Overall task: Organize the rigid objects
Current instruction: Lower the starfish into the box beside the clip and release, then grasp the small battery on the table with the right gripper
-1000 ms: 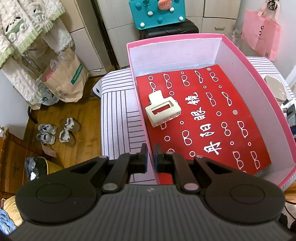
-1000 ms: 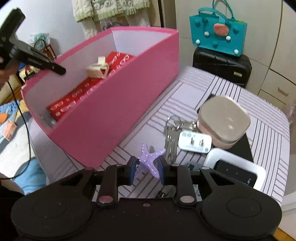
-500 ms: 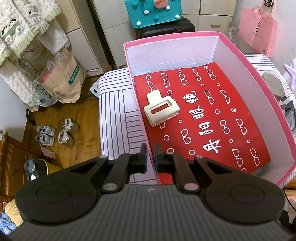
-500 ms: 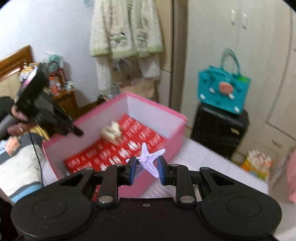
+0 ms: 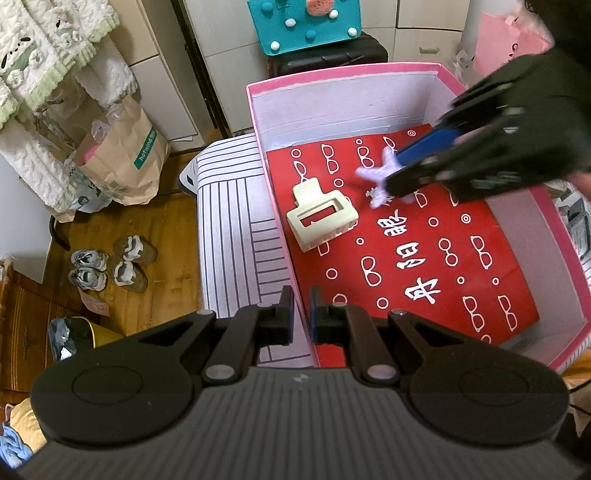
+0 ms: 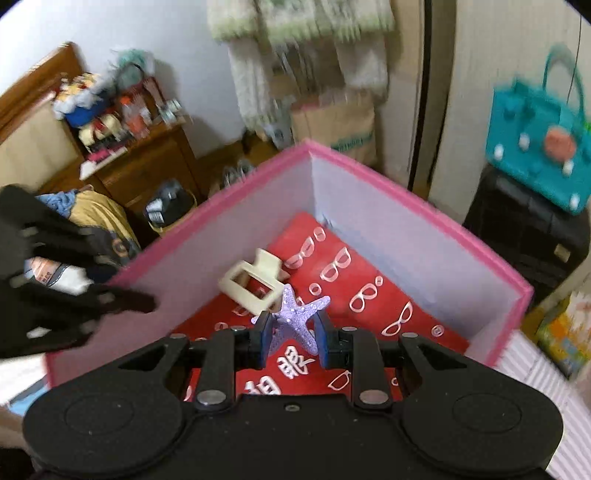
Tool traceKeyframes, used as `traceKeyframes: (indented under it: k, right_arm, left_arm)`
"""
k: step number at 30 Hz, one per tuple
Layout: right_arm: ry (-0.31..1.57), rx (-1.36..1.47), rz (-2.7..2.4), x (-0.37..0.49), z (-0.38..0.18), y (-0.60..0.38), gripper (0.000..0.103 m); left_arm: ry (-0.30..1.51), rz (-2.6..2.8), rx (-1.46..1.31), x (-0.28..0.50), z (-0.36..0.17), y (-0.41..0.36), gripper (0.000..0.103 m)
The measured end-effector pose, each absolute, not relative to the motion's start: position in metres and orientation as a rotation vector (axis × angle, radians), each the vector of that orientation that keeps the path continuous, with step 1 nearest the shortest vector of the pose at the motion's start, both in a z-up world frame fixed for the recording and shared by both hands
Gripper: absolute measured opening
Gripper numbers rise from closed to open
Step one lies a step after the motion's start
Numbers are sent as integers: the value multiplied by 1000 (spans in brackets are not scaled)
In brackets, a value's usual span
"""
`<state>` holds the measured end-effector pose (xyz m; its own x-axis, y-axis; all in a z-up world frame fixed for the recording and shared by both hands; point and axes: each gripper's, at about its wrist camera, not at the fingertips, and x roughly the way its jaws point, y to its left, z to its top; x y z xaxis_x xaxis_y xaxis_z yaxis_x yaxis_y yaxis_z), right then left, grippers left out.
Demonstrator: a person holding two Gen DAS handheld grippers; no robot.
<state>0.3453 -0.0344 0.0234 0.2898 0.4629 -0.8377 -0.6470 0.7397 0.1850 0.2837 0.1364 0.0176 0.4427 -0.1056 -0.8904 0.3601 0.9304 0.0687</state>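
A pink box (image 5: 258,122) with a red glasses-print liner stands on the striped table. A cream hair claw clip (image 5: 321,218) lies on the liner near the box's left wall. My left gripper (image 5: 301,319) is shut on that left wall near the front corner, one finger on each side. My right gripper (image 6: 293,332) is shut on a purple starfish (image 6: 297,317) and hangs over the liner just beside the clip (image 6: 251,284). The left wrist view shows the right gripper (image 5: 393,170) reaching in from the right with the starfish (image 5: 373,173) at its tips.
The striped table top (image 5: 229,229) shows to the left of the box. Beyond it are a wooden floor with shoes (image 5: 110,262), a paper bag (image 5: 122,166), and a teal bag (image 5: 303,22) on a black suitcase (image 5: 332,59). A pink bag (image 5: 506,55) hangs at the back right.
My right gripper has carried the starfish from the table beside the box up over its wall to above the liner next to the clip. The left gripper has kept still.
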Motion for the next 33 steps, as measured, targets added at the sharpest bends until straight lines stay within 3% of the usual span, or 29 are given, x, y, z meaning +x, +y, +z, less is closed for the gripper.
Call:
traceKeyframes:
  k: [6, 12, 15, 25, 33]
  right_arm:
    - [1170, -201, 750, 360, -10, -20, 29]
    - [1144, -251, 771, 351, -11, -14, 30]
    - [1070, -223, 736, 348, 1, -22, 44]
    - [826, -46, 722, 281, 86, -99, 48]
    - [758, -15, 623, 222, 94, -155, 49]
  left_arm:
    - [1089, -299, 255, 286, 18, 138, 8]
    - [1080, -297, 255, 285, 18, 138, 7]
    - [1076, -295, 260, 285, 18, 137, 7]
    - [1066, -300, 264, 283, 19, 137, 8]
    - [1062, -296, 233, 283, 20, 142, 8]
